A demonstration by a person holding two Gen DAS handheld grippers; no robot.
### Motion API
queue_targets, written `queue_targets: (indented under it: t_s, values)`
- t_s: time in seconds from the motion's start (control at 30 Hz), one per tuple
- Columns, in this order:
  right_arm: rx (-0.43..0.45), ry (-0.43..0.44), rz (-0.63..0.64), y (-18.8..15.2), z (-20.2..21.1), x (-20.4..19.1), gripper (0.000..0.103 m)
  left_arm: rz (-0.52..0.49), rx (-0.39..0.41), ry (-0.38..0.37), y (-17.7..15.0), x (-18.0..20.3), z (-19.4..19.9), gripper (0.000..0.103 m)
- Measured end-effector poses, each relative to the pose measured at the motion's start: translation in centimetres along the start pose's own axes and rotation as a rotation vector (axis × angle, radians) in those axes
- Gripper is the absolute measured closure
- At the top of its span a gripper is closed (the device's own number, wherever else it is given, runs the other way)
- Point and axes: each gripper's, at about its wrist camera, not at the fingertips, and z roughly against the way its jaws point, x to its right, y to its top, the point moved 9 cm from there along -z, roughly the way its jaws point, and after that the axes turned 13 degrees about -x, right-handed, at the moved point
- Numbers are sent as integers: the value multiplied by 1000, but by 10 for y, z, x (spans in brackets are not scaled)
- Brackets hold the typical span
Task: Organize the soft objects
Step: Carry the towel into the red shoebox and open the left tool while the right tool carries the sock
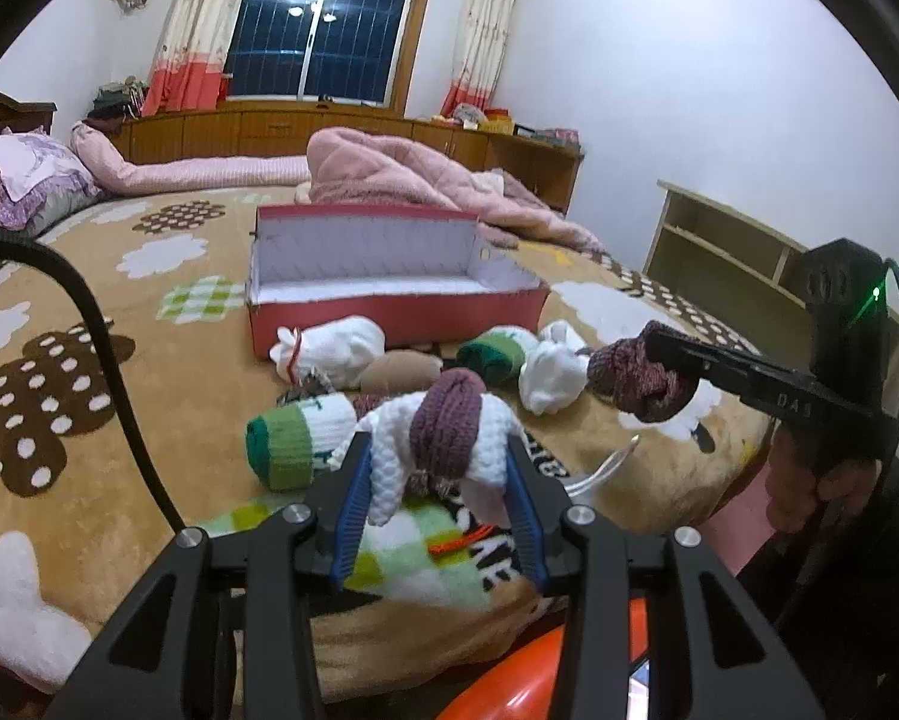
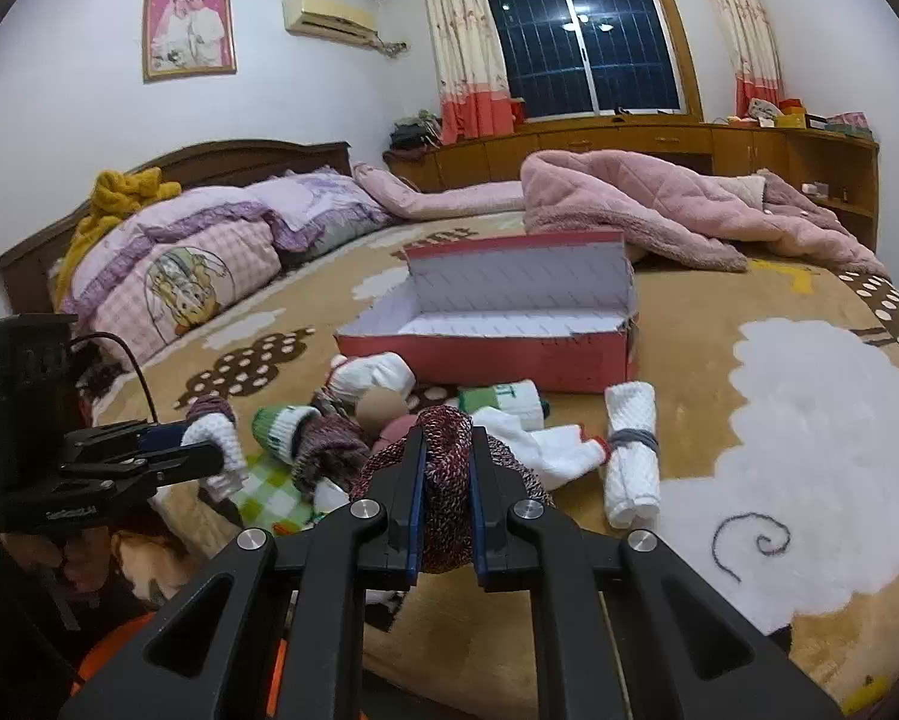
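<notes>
My left gripper (image 1: pixel 437 450) is shut on a white knitted sock bundle with a purple band (image 1: pixel 443 438), held just above the bed; it also shows in the right wrist view (image 2: pixel 218 438). My right gripper (image 2: pixel 446 450) is shut on a maroon speckled knitted bundle (image 2: pixel 449 480), also seen in the left wrist view (image 1: pixel 635 378). An open red box (image 1: pixel 389 276) with a white inside stands on the bed behind the pile (image 2: pixel 497 324). Loose rolled socks lie between: a green-cuffed one (image 1: pixel 293 438), a white one (image 1: pixel 329 348), a tan one (image 1: pixel 398 372).
A rolled white cloth tied with grey (image 2: pixel 629 456) lies to the right. A pink quilt (image 1: pixel 419 174) and pillows (image 2: pixel 209 252) lie at the back of the bed. A wooden shelf (image 1: pixel 725 246) stands past the bed's right edge. A black cable (image 1: pixel 101 360) crosses on the left.
</notes>
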Motion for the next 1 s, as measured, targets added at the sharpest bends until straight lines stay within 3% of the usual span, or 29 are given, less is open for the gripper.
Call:
queue_targets:
  t_s: [0.3,0.7,1.0]
  values:
    - [12,28,-29,1,2,2,90,12,61,8,11,-3,13,60]
    - [15,14,-91,4,1,13,90,-9,139,75,31,-20,21,59]
    - [55,-21,-79,22,7,22,90,28,115,92,43,-33,8,59]
